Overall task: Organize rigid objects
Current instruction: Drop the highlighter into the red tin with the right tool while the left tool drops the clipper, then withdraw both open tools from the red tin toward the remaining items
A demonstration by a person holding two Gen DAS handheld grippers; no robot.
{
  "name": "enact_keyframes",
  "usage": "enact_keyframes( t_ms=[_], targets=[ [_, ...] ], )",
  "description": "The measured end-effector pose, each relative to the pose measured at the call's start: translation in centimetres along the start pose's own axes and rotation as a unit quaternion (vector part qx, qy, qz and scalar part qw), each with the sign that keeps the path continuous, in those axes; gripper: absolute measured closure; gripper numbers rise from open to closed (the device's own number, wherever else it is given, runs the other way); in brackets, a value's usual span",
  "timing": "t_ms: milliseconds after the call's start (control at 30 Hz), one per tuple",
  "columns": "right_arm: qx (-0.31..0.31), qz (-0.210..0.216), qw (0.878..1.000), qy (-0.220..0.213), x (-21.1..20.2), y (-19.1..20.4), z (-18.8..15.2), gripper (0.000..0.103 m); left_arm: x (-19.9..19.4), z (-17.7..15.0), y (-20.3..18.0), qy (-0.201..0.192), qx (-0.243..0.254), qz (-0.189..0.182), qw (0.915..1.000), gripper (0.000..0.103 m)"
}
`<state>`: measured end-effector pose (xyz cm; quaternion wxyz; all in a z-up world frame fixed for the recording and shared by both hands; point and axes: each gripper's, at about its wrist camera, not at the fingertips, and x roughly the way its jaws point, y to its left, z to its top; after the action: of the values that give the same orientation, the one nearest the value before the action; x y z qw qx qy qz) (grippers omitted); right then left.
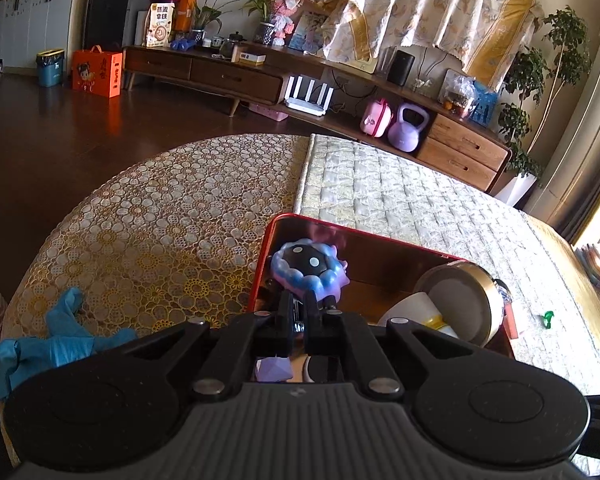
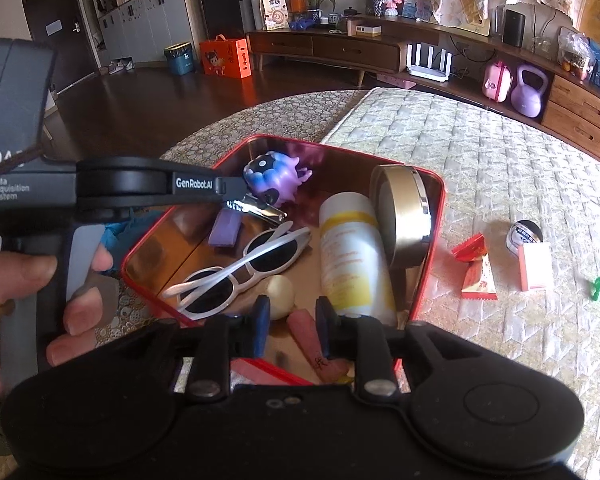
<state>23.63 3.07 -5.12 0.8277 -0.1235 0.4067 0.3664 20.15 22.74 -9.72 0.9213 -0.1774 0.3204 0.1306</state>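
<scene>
Two claws over the red tin (image 2: 340,151), which sits mid-tabletop (image 2: 500,160), half on the lace cloth and half on the quilted mat.

My left claw (image 2: 235,196) is clenched on a small shiny metal clipper (image 2: 265,210), looks like a nail clipper. It hangs over the tin's far-left corner, just beside the purple toy (image 2: 271,178) and above the purple block (image 2: 225,228).

My right claw (image 2: 292,316) is released at the tin's near edge. The pink stick (image 2: 306,334) lies between the jaws, with a gap showing on one side, so no grip.

Handling call on the clipper:
- Light, fully rigid, not fragile. A short drop into the tin should be fine.
- Polished metal, so I expect it to be slippery. The thin flat body leaves little pad contact and it can pivot in the grip.
- Best hold is across the flat faces near the middle, not on the lever end, which may flex or swing.
- The tin floor is crowded with the white sunglasses (image 2: 243,268), the pale bottle (image 2: 352,256) and the gold round case (image 2: 408,216). I'd release low in the free corner so it doesn't skate onto the lenses.

Loose on the mat to the tin's right are the red packets (image 2: 476,272), a small jar (image 2: 524,234), a pink box (image 2: 536,266) and a green pin (image 2: 598,283).
</scene>
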Motion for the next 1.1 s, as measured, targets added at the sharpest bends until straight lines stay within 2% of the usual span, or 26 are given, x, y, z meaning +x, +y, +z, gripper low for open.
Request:
enact_keyframes(
  t_ms=[367, 567, 733, 867, 1100],
  targets=[
    [0.032, 0.004, 0.999, -0.020, -3.1, -0.7, -1.0, 0.059, -0.8, -1.3, -1.8, 0.022, 0.042, 0.022, 0.9986, 0.098],
    [0.043, 0.003, 0.998, -0.034, -4.9, -1.3, -1.6, 0.057, -2.1, -1.9, -3.0, 0.021, 0.064, 0.021, 0.9975, 0.098],
    [0.058, 0.002, 0.997, -0.046, -6.6, -2.0, -2.4, 0.054, -3.8, -2.4, -4.0, 0.014, 0.077, 0.015, 0.9968, 0.097],
    [0.065, 0.000, 0.996, -0.060, -8.2, -2.5, -3.2, 0.045, -5.2, -2.7, -4.9, 0.010, 0.085, 0.002, 0.9964, 0.097],
    [0.071, -0.008, 0.994, -0.087, -10.9, -3.7, -4.7, 0.039, -7.8, -3.4, -7.1, -0.001, 0.096, -0.018, 0.9952, 0.096]
  ],
)
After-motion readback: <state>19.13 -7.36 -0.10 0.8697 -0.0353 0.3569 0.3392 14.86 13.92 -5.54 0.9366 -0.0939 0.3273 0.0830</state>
